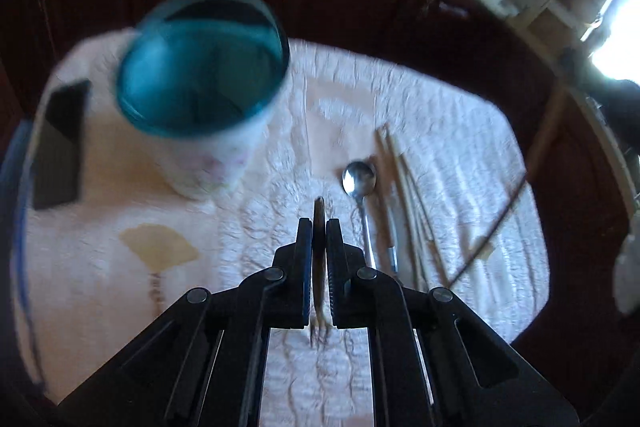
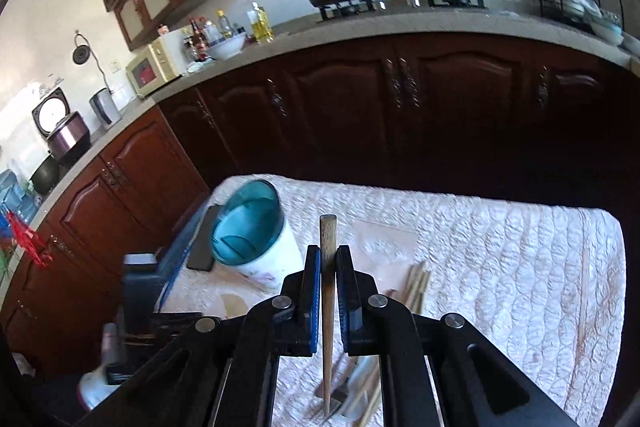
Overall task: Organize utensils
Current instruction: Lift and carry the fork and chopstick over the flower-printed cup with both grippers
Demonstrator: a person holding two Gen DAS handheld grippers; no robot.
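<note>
A white utensil cup with a blue rim (image 1: 200,83) stands on the quilted table cover at the left; it also shows in the right wrist view (image 2: 256,231). My left gripper (image 1: 319,227) is shut on a fork (image 1: 319,223), tines pointing back toward the camera, held above the table to the right of the cup. My right gripper (image 2: 328,255) is shut on a wooden chopstick (image 2: 328,267), held upright above the table. A metal spoon (image 1: 360,179) and several chopsticks (image 1: 404,203) lie on the cloth to the right of the left gripper.
A dark phone (image 1: 60,147) lies left of the cup. The pale quilted cover (image 2: 500,267) covers the table. Dark red cabinets (image 2: 360,115) and a counter with a stove stand behind. More utensils (image 2: 360,395) lie under the right gripper.
</note>
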